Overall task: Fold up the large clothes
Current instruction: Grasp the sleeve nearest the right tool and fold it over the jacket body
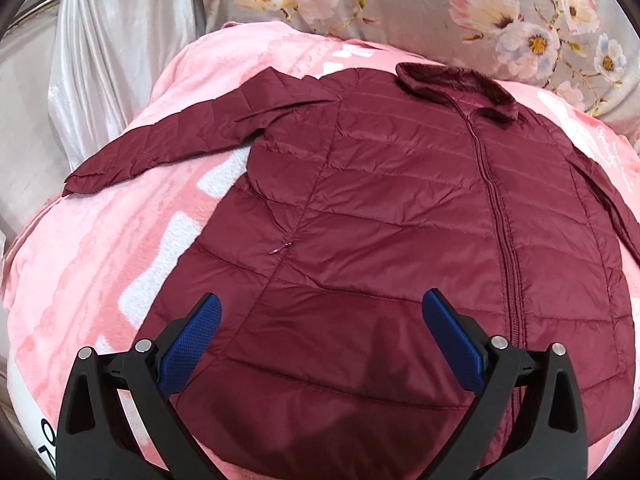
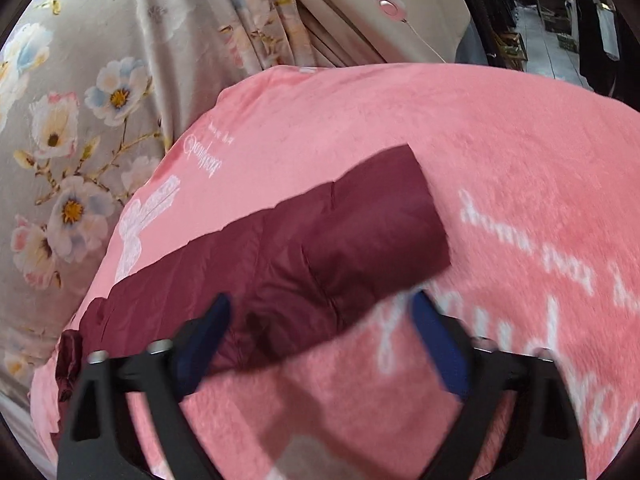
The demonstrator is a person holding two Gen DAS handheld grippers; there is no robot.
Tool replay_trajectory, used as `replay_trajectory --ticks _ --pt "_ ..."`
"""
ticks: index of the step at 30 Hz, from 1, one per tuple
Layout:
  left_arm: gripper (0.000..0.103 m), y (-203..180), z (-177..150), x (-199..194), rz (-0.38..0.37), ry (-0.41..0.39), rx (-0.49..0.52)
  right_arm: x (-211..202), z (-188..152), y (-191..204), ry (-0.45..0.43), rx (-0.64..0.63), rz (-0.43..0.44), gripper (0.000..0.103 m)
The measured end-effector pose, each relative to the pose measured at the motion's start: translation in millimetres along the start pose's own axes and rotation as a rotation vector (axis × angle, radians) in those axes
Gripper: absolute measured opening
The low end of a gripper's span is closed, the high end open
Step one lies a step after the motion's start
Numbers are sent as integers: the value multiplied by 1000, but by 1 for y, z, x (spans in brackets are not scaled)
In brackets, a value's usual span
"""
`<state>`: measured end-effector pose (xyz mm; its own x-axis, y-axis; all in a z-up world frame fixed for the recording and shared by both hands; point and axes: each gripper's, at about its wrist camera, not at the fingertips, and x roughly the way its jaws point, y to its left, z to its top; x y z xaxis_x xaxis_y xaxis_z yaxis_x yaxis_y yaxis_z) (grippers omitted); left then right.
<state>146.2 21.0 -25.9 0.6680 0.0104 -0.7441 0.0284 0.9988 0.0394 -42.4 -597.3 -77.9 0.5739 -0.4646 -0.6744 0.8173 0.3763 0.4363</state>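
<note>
Maroon puffer jacket [image 1: 380,220] lies flat, zipped, on pink blanket [image 1: 120,240]. Left claw [image 1: 320,344] and right claw [image 2: 320,340] both apart, empty. Fold not begun; next, right claw should grab sleeve [image 2: 340,232].

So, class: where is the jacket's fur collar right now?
In the left wrist view, the fur collar sits upper right at the far end of the maroon jacket, above its zip, lying on the pink blanket near the floral fabric.
</note>
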Motion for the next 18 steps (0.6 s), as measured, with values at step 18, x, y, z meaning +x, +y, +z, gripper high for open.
replay_trajectory --ticks 18 --pt "98 48 5 28 135 71 -70 -91 -134 345 11 -718 518 8"
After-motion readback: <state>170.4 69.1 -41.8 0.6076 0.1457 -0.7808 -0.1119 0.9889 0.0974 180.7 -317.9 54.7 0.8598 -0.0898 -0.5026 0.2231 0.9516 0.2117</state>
